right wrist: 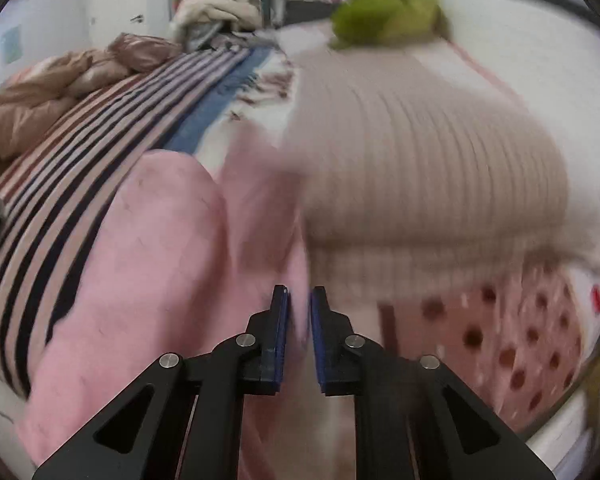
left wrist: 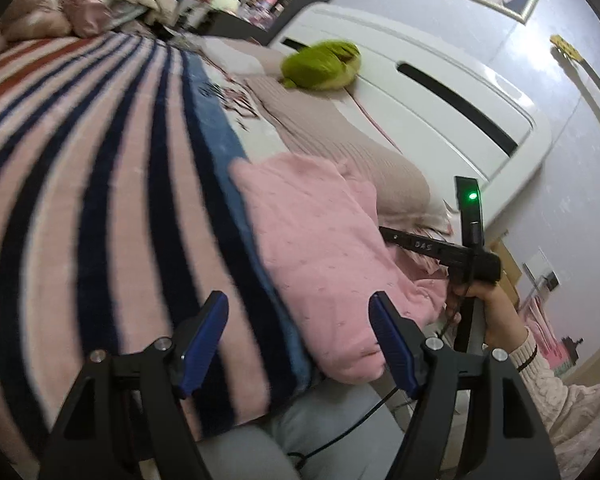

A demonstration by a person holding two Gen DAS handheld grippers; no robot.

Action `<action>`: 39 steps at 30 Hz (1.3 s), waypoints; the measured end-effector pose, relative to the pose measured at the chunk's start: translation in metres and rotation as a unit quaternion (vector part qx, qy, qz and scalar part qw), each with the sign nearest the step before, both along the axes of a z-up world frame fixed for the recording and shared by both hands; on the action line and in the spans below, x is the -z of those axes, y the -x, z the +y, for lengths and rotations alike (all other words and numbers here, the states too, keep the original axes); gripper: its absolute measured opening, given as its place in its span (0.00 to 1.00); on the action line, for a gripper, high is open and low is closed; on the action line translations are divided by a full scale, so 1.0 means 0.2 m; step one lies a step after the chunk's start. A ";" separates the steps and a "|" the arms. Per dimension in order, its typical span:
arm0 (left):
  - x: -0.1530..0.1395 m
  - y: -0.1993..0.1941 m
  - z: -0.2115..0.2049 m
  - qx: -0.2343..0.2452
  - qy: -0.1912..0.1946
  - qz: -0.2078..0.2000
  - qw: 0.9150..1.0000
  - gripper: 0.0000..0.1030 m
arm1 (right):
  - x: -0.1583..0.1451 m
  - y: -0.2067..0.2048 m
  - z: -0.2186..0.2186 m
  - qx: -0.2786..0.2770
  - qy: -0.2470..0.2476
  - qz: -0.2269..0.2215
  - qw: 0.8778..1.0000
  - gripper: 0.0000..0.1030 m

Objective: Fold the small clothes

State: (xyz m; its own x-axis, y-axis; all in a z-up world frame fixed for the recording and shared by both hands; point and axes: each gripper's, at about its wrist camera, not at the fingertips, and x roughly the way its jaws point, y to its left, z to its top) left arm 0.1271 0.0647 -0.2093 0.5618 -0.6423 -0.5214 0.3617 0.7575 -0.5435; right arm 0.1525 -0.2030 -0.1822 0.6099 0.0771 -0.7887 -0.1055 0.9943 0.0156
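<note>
Blue-padded, the left gripper (left wrist: 298, 334) gapes wide, released, above the near edge of the bed, grasping nothing. Close ahead, the right gripper (right wrist: 299, 312) pinches a fold of the soft pink knitted garment (right wrist: 148, 264), its jaws nearly together. That garment lies on the striped pink-and-navy blanket (left wrist: 100, 184), just beside a ribbed beige sweater (right wrist: 420, 172). Farther back a green plush toy (left wrist: 322, 65) rests near the white headboard (left wrist: 440, 92).

Garment (left wrist: 320, 264) on blanket (left wrist: 100, 184); sweater (right wrist: 420, 168) probably right.
</note>
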 end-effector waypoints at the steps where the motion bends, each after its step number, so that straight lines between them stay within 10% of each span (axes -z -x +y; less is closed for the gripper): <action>1: 0.01 -0.02 -0.03 0.009 0.003 0.005 1.000 0.67 | 0.00 0.04 -0.04 -0.008 -0.030 -0.001 1.000 0.09; 13: 0.16 -0.11 -0.33 0.075 -0.011 0.068 0.995 0.67 | 0.10 0.33 -0.09 -0.106 -0.154 0.057 0.981 0.25; 17: 0.12 -0.11 -0.31 0.070 -0.017 0.067 0.995 0.67 | -0.06 0.30 -0.19 -0.096 -0.164 0.002 0.982 0.55; 22: 0.13 -0.10 -0.34 0.072 -0.028 0.069 0.995 0.67 | -0.16 0.14 -0.16 -0.129 -0.186 -0.033 0.974 0.60; 29: 0.18 -0.13 -0.31 0.072 0.002 0.086 0.994 0.65 | 0.10 -0.10 -0.02 -0.139 -0.208 0.105 0.963 0.72; 32: 0.19 -0.12 -0.31 0.064 0.003 0.088 0.994 0.53 | 0.17 -0.13 0.01 -0.140 -0.248 0.122 0.951 0.70; 35: 0.18 -0.10 -0.30 0.055 0.008 0.084 0.995 0.38 | 0.20 -0.19 0.04 -0.141 -0.271 0.141 0.942 0.35; 39: 0.04 -0.04 -0.27 0.039 -0.010 0.048 0.998 0.31 | 0.15 -0.20 0.06 -0.151 -0.295 0.144 0.932 0.26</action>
State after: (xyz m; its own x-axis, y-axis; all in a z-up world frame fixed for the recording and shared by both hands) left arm 0.1359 0.0108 -0.2181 0.4569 -0.6713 -0.5835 0.3676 0.7399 -0.5634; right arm 0.1919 -0.1909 -0.2129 0.2598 0.6832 -0.6825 -0.2854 0.7295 0.6216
